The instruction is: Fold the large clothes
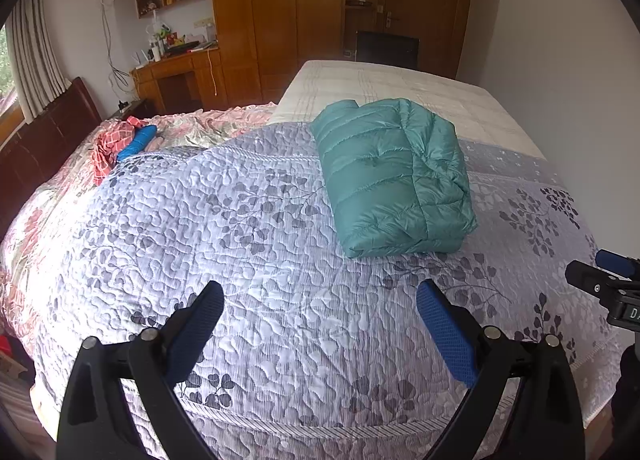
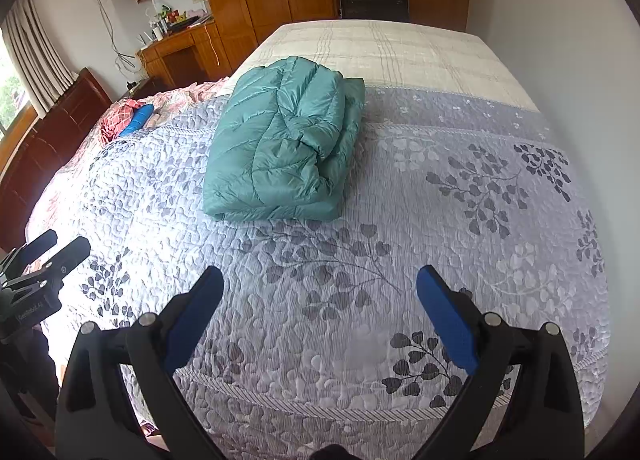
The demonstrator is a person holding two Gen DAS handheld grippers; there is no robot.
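- Where lettering shows in the left wrist view, only "DA" is legible on the right gripper (image 1: 612, 272), at the right edge; its jaw state cannot be told there.
- Left gripper (image 1: 320, 300) hovers over the quilt (image 1: 260, 260), jaws spread wide, holding nothing.
- Folded teal jacket (image 1: 390, 175) lies on the quilt, ahead and to the right, apart from the fingers.
- Red checked cloth (image 1: 114, 145) and blue roll (image 1: 138, 141) lie far left by the headboard (image 1: 52, 139).
- Right wrist view: left gripper (image 2: 60, 248) at the left edge bears small unclear lettering.
- Right gripper (image 2: 320, 288) hovers with jaws spread, empty.
- Jacket (image 2: 280, 143) lies ahead, slightly left, nothing between.
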